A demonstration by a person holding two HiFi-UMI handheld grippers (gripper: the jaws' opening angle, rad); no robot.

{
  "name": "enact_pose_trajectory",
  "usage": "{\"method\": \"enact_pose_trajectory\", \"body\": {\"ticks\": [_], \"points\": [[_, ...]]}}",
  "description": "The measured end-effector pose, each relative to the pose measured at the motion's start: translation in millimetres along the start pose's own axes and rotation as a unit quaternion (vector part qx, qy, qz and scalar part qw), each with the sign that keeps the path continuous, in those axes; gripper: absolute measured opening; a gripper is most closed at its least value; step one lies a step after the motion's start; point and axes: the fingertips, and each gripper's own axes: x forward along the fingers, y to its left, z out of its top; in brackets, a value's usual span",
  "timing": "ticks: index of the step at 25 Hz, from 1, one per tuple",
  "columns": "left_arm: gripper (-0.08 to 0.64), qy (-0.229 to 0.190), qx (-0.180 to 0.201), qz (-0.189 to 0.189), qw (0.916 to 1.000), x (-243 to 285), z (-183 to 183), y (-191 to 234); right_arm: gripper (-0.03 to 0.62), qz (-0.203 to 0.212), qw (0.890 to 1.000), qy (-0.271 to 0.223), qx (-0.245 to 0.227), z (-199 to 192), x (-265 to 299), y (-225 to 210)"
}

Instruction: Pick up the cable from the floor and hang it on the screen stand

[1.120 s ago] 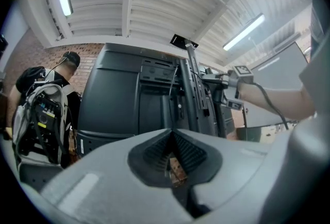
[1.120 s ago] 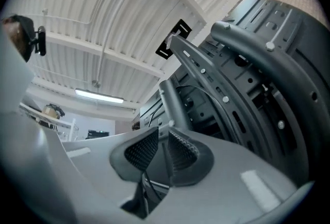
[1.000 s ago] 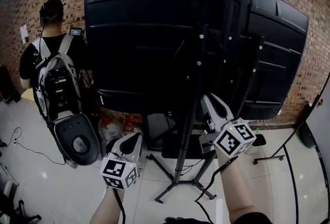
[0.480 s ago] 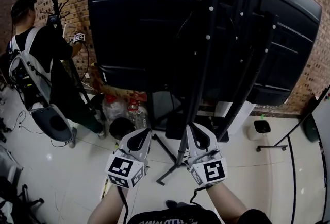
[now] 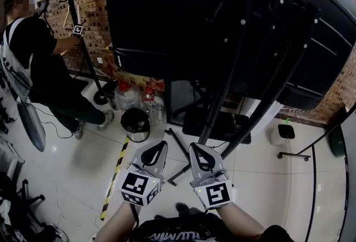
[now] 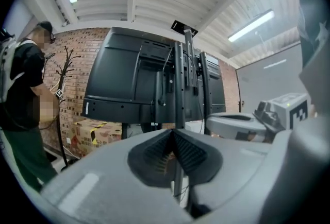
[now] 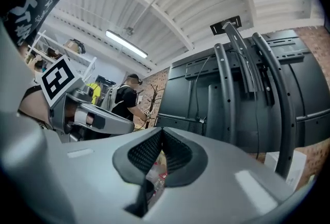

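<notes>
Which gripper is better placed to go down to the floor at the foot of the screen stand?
Right, slightly. The right gripper sits closer to the foot of the screen stand; the left gripper is farther off. Both are shut and empty; the right's jaws have just been closing.
</notes>
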Motion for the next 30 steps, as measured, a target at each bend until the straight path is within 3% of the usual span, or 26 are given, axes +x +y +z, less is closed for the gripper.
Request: {"method": "enact_pose_trajectory", "body": {"ticks": [6, 18, 30], "points": [[0.005, -0.002, -0.018, 0.008, 0.9998, -12, -11, -5, 0.008, 0.019, 0.999, 0.031, 0.011, -15, -2, 14], [0.005, -0.005, -0.008, 0.016, 0.9998, -22, -11, -12, 0.008, 0.025, 0.999, 0.031, 0.019, -16, -3, 19], [0.005, -0.016, 0.017, 0.000, 0.9997, -29, -4, -18, 0.008, 0.048, 0.998, 0.036, 0.023, -15, 1, 29]]}}
